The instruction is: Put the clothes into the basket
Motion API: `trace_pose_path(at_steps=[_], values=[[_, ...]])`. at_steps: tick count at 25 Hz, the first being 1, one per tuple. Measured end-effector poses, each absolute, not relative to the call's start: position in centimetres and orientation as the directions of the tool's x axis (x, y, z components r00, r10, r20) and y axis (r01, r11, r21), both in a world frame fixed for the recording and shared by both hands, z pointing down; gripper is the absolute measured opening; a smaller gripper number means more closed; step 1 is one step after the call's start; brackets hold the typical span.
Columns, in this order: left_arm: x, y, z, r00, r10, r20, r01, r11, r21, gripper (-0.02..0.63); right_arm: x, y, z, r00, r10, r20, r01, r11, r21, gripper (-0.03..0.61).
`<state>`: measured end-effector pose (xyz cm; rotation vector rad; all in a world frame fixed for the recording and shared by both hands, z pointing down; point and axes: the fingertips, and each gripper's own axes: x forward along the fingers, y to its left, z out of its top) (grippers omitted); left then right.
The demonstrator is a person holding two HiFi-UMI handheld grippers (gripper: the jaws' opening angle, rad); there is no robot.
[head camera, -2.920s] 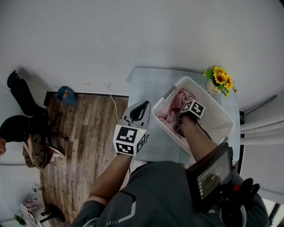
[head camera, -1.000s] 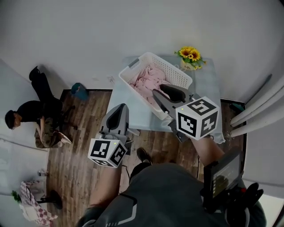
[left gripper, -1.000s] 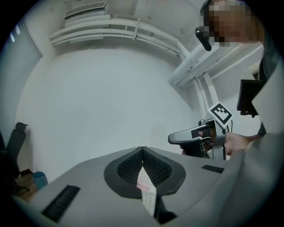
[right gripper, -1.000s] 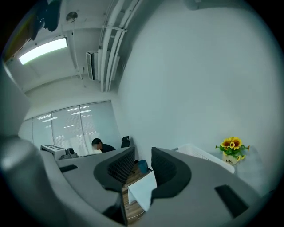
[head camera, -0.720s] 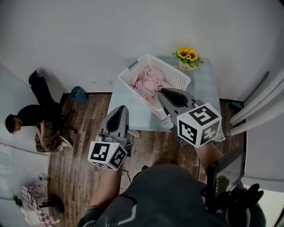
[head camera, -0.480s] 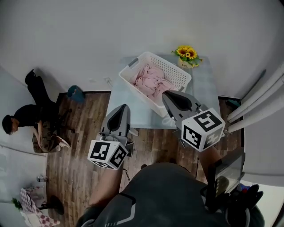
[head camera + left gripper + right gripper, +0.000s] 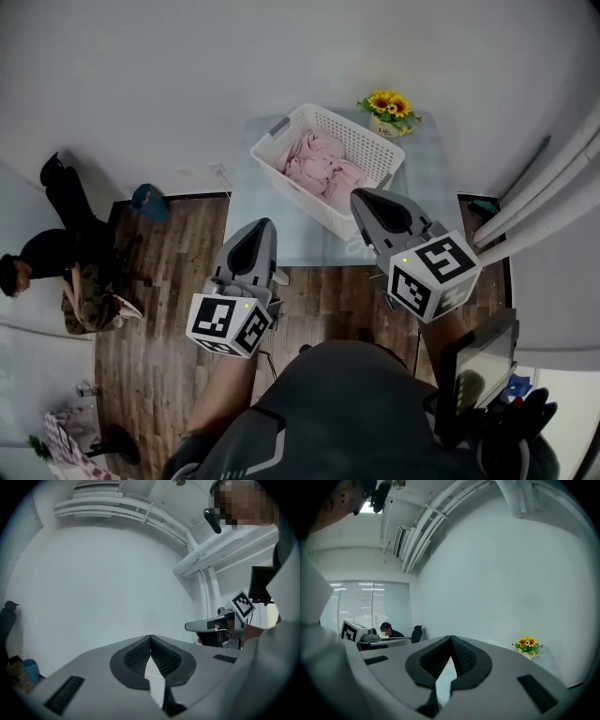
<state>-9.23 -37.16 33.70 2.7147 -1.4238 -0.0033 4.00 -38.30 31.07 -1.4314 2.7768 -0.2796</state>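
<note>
A white basket [image 7: 375,181] stands on the pale table [image 7: 424,197], and the pink clothes [image 7: 323,167] lie heaped inside it. My right gripper [image 7: 362,196] hangs above the table's near edge, just short of the basket, shut with nothing between its jaws. In the right gripper view its tips [image 7: 451,637] meet against the white wall. My left gripper [image 7: 259,226] is held over the wooden floor left of the table, also shut and empty. Its tips [image 7: 150,637] meet in the left gripper view, where the right gripper [image 7: 204,626] shows off to the side.
A pot of sunflowers [image 7: 385,104] stands on the table's far corner behind the basket. A person [image 7: 56,272] sits on a chair at the left over the wooden floor [image 7: 173,272]. White curtains [image 7: 548,202] hang at the right. A blue thing [image 7: 146,200] lies by the wall.
My right gripper has come up out of the basket, drawn back toward me and shut empty. The pink clothes stay in the basket. The left gripper has hardly moved.
</note>
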Motion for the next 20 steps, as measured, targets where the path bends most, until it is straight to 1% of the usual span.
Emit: trace_pose_path(at_steps=[7,12,20], values=[[-10.3,-36.7,33.0,0.572,-0.820,0.007,-0.819,-0.571,0.058,0.008,2.9,-37.8,30.8,-0.574,-0.816,0.068,-0.815,0.561,-0.143,0.012],[-11.3,-36.4,33.2,0.553,-0.833,0.016,-0.832,-0.552,0.049,0.008,2.5,-37.8,31.1,-0.555,-0.828,0.082,-0.829,0.543,-0.135,0.012],[-12.8,-35.6,33.2,0.564,-0.826,0.014,-0.825,-0.562,0.058,0.008,1.1,-36.8,31.0,-0.547,-0.832,0.087,-0.834,0.534,-0.134,0.012]])
